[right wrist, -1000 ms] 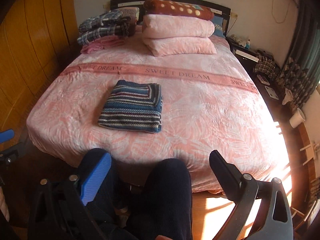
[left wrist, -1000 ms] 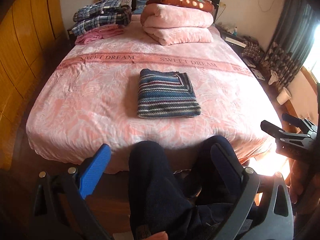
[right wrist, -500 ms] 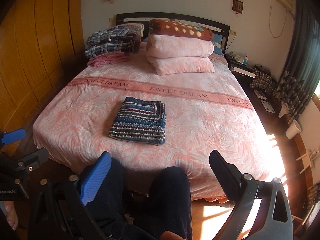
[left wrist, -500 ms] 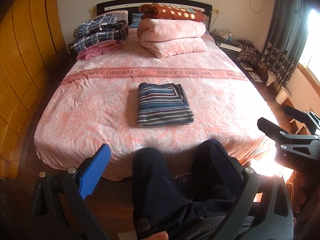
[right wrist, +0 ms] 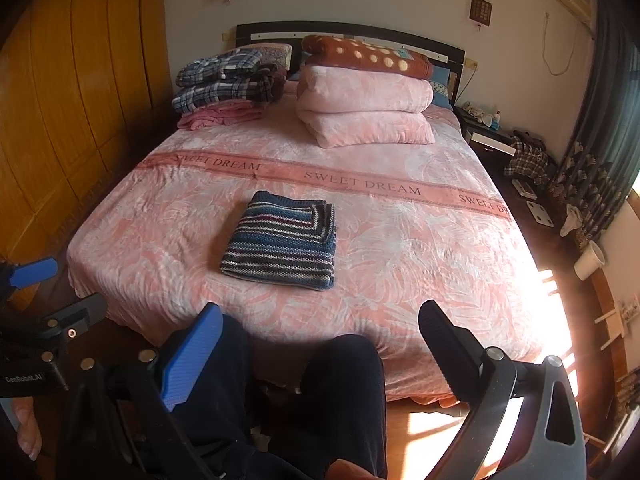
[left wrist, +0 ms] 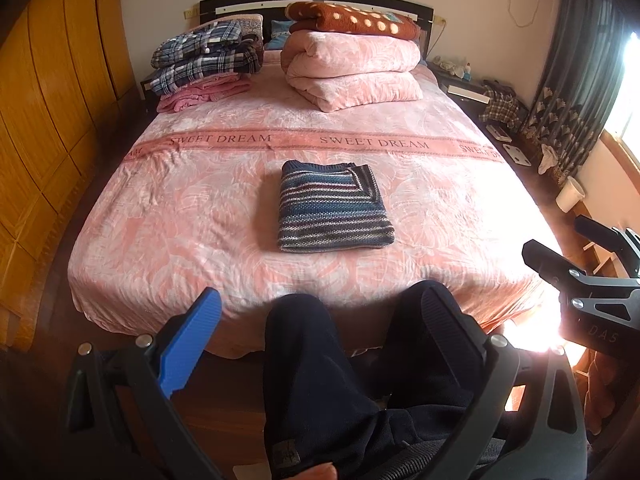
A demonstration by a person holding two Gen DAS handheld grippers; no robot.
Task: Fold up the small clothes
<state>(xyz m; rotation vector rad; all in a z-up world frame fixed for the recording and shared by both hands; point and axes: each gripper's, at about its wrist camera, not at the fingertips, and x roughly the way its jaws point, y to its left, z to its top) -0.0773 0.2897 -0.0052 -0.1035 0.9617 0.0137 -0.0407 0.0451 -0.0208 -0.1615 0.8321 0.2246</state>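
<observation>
Left wrist view: left tool (left wrist: 320, 320) open, empty, above person's knees; folded striped sweater (left wrist: 332, 208) mid-bed (left wrist: 160, 220). Right wrist view: right tool (right wrist: 320, 328) open, empty, sweater (right wrist: 282, 246) well ahead.

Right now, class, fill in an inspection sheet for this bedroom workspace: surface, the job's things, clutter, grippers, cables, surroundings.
Surface: pink bedspread, lightly wrinkled, printed SWEET DREAM.
Job's things: striped sweater folded into a neat rectangle, lying flat mid-bed.
Clutter: plaid clothes pile on pink garments at the head; folded pink quilt topped by a spotted brown blanket.
Grippers: left gripper open, empty, off the bed's foot; right gripper open, empty, likewise.
Cables: one cord hanging on the wall.
Surroundings: wooden wardrobe, dark curtain, cluttered nightstand, person's dark trouser legs below.
</observation>
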